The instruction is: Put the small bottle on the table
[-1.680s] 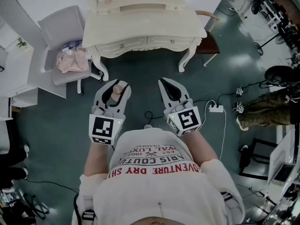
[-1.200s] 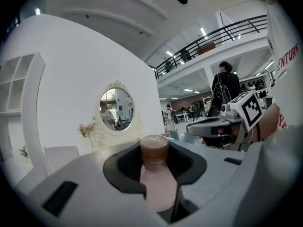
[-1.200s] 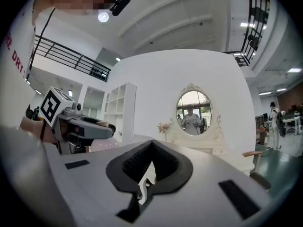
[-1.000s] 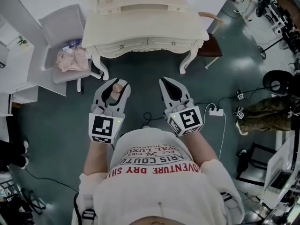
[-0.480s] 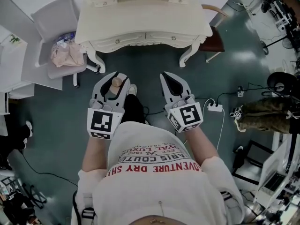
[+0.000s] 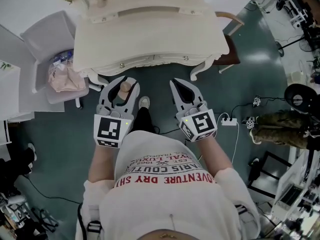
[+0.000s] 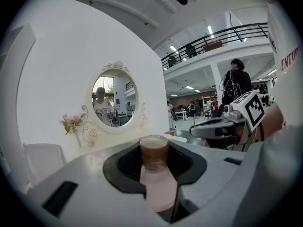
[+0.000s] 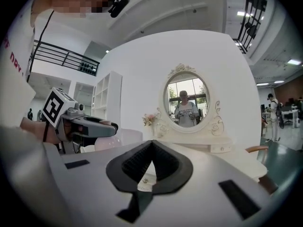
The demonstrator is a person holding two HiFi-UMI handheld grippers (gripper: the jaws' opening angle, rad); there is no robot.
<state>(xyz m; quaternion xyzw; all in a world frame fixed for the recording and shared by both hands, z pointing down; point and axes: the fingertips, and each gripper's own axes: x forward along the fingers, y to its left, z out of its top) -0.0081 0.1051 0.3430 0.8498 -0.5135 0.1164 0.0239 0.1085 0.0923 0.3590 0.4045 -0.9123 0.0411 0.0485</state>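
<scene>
My left gripper [image 6: 121,82] is shut on a small pink bottle [image 6: 124,89] with a brown cap. The bottle [image 7: 156,176] stands upright between the dark pads in the left gripper view. My right gripper [image 6: 176,84] is held level beside it, shut with nothing in it; its tips meet [image 8: 152,144]. Both grippers hang over the floor just short of the front edge of the cream dressing table [image 6: 145,31]. The table's oval mirror [image 8: 186,102] faces me, with a small vase of flowers [image 7: 71,123] to its left.
A grey chair [image 6: 40,31] with pink cloth [image 6: 62,78] on it stands left of the table. A wooden seat [image 6: 227,43] is at its right corner. A power strip [image 6: 230,121] and cables lie on the floor at right, near a person's legs [image 6: 282,133].
The table has come closer to both grippers as I stepped forward. The left gripper still holds the bottle; the right stays shut.
</scene>
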